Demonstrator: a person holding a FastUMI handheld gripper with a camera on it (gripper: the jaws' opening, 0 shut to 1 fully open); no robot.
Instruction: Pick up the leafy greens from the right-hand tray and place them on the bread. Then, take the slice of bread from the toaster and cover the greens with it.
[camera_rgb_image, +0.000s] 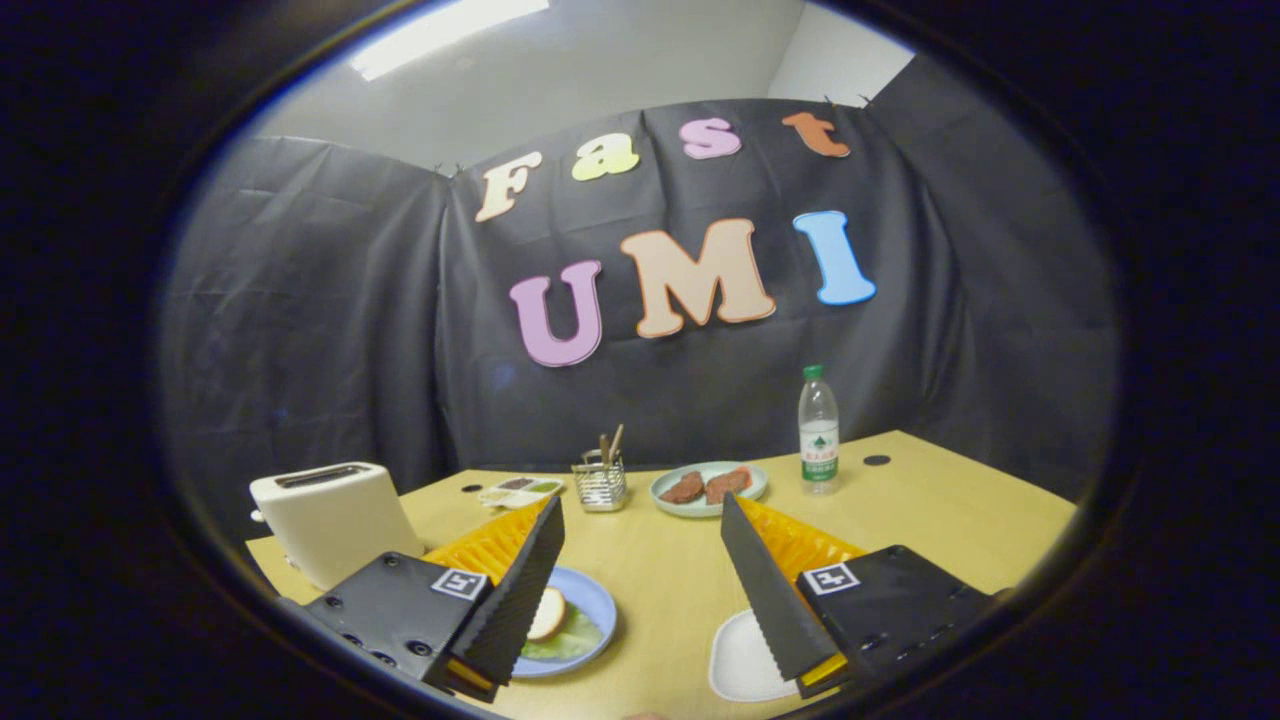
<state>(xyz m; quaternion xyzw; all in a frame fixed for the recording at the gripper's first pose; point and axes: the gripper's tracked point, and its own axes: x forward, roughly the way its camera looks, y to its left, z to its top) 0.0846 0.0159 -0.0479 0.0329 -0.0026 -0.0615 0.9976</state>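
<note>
My gripper is open, held above the wooden table with nothing between its fingers. Beside and partly under the left finger lies a blue plate holding a slice of bread on leafy greens. Under the right finger sits a white tray, its visible part bare. A white toaster stands to the left, behind the left finger; its slot looks dark and I cannot tell what is inside.
Beyond the fingers stand a wire utensil holder, a small divided dish, a pale green plate with brown patties and a water bottle. Two dark holes mark the tabletop.
</note>
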